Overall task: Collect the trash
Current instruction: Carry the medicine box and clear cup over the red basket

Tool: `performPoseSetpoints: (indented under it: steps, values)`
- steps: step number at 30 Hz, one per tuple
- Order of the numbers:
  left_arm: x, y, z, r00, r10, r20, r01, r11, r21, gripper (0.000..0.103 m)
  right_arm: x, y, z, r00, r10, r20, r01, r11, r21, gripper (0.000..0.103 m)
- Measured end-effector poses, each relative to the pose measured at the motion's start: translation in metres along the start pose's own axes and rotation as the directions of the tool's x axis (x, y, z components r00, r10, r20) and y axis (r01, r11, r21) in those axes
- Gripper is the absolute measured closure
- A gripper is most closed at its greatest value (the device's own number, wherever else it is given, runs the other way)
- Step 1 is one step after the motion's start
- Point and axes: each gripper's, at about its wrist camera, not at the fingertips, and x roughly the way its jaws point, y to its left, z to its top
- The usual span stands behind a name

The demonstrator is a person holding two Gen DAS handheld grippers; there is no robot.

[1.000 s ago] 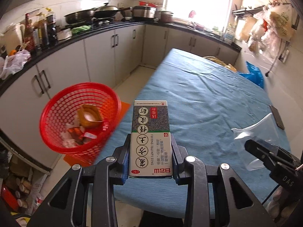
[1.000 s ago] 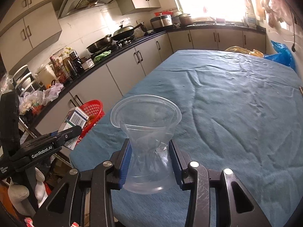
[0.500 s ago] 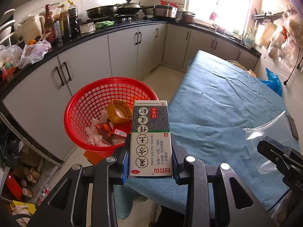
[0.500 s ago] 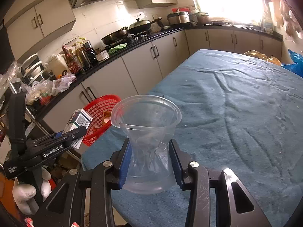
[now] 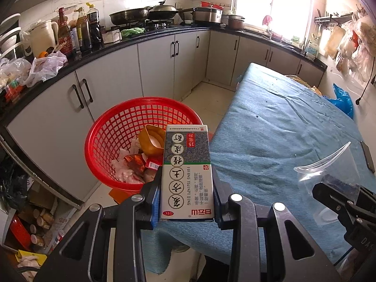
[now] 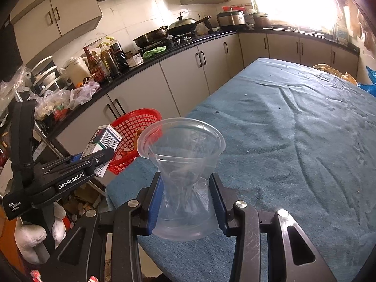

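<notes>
Left gripper [image 5: 186,195] clamped on a medicine box [image 5: 186,174], jaws closed flat against its two long sides, box standing out ahead of the jaws with its far end level with the near rim of the red mesh basket [image 5: 141,141]. Right gripper [image 6: 186,202] pinched on a clear plastic cup [image 6: 182,178], jaws squeezed in so far that the cup's waist is crushed, mouth flaring beyond the jaws over the blue-covered table [image 6: 293,152].

Risks, as judged: released now, box likely to clip the basket rim or fall to the floor, since most of it sits short of the opening. Crumpled cup liable to spring or slip sideways out of the jaws. Two grippers near each other, so a knock possible at the basket.

Against a second ago: basket closer and more central ahead of the left jaws; both grips unchanged.
</notes>
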Motion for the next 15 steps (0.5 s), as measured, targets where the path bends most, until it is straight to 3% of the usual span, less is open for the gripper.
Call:
performPoseSetpoints:
  steps: [15]
  values:
    - [0.001,0.030,-0.002,0.998,0.057,0.008,-0.057,0.998,-0.030,0.070,0.021,0.022,0.016,0.999,0.043,-0.022,-0.044,0.999,-0.020,0.059]
